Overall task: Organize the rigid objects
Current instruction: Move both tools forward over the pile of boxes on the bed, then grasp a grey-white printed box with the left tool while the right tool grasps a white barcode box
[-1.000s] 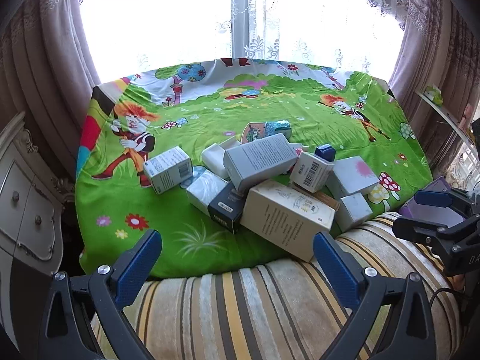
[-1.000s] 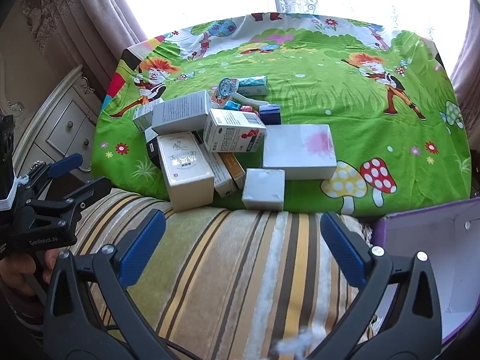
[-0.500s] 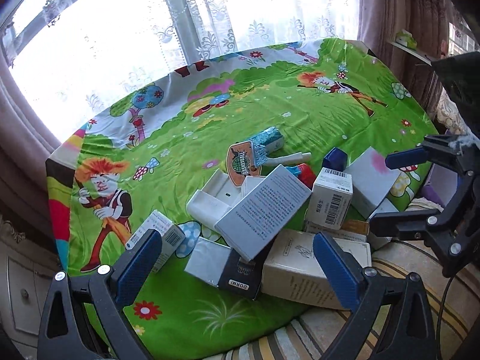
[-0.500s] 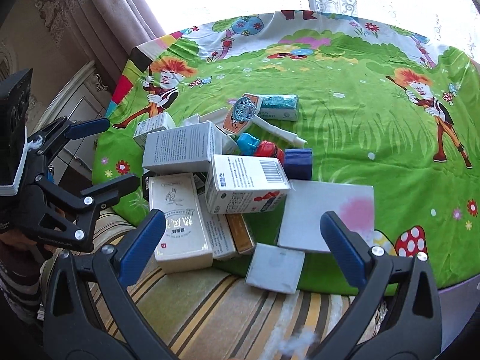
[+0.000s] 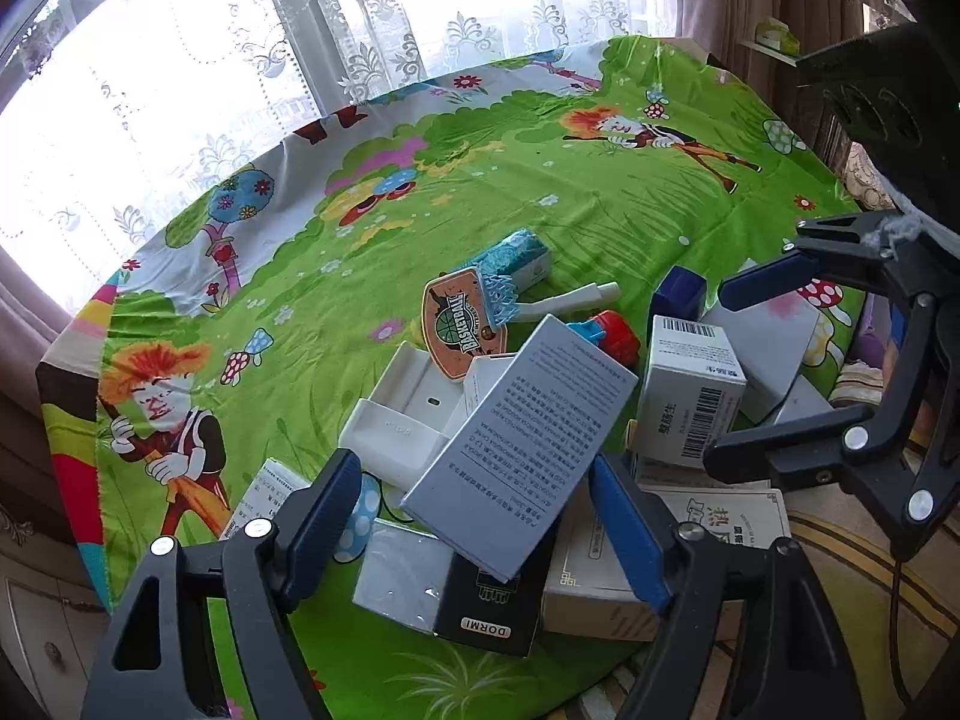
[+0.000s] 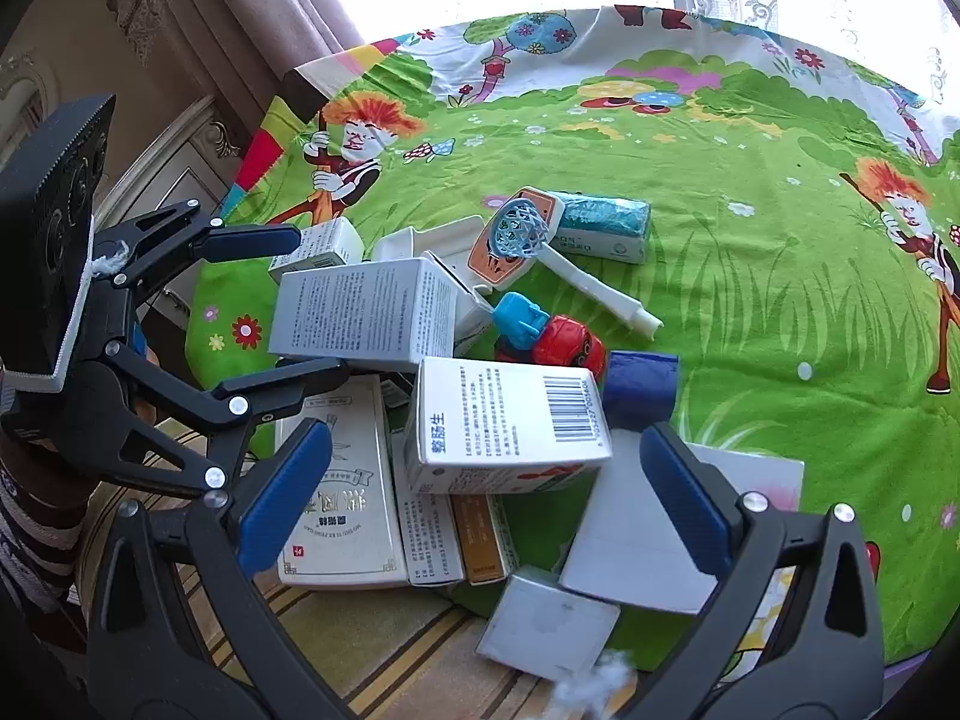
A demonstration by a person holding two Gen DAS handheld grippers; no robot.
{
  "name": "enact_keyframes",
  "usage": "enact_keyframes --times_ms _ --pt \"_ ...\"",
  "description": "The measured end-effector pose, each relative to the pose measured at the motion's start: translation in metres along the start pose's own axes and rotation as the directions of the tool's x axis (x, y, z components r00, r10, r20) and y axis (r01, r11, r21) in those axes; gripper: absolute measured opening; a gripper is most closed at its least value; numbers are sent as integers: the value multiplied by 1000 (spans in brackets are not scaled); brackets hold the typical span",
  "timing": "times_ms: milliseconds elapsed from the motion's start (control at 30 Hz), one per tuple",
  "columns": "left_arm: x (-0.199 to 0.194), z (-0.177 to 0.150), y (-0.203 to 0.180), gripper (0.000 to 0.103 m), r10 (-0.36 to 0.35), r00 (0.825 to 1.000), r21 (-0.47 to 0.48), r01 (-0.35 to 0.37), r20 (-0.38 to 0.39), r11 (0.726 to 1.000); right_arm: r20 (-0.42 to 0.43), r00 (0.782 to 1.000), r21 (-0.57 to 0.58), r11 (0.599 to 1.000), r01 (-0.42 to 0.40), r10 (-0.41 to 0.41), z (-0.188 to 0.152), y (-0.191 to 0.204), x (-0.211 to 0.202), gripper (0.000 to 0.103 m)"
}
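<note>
Both grippers have moved in over the box pile, off the striped cushion, pitched steeply down. Left gripper (image 5: 477, 525) has just been closing its jaws; still apart, blue pads flank the tilted grey printed box (image 5: 522, 450), not pressing it. Right gripper (image 6: 480, 495) is spread wide, nothing held, barcode box (image 6: 507, 423) just ahead between its fingers. Toy car (image 6: 567, 342) lies beyond that.

printed box (image 5: 521, 456) atop box pile (image 5: 444, 591), toy car (image 6: 567, 344) behind
</note>
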State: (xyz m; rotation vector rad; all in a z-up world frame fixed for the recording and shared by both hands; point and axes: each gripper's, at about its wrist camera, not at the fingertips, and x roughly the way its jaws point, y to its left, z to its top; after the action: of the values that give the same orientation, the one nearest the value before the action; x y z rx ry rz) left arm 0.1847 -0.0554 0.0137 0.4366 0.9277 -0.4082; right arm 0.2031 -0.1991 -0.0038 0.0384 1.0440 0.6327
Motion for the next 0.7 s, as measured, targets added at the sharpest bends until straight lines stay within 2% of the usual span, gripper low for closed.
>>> enact_keyframes --times_ms 167,267,367,400,700 --pt "8 -4 3 60 -33 999 -13 33 -18 999 -41 998 29 999 -38 39 0 -4 9 103" --pt "8 -5 6 55 -54 998 -30 53 -15 998 -41 998 29 999 -37 38 1 -5 12 100" --pt "8 -5 7 53 -69 998 -39 68 -11 997 -46 999 11 1000 -24 25 3 -2 13 86" --pt "8 -5 7 53 -72 997 -43 72 -9 996 -50 999 4 1000 -21 22 3 -1 13 78" --pt "1 -7 13 52 -78 997 -96 79 7 992 -14 1000 20 1000 -17 17 1 0 5 77"
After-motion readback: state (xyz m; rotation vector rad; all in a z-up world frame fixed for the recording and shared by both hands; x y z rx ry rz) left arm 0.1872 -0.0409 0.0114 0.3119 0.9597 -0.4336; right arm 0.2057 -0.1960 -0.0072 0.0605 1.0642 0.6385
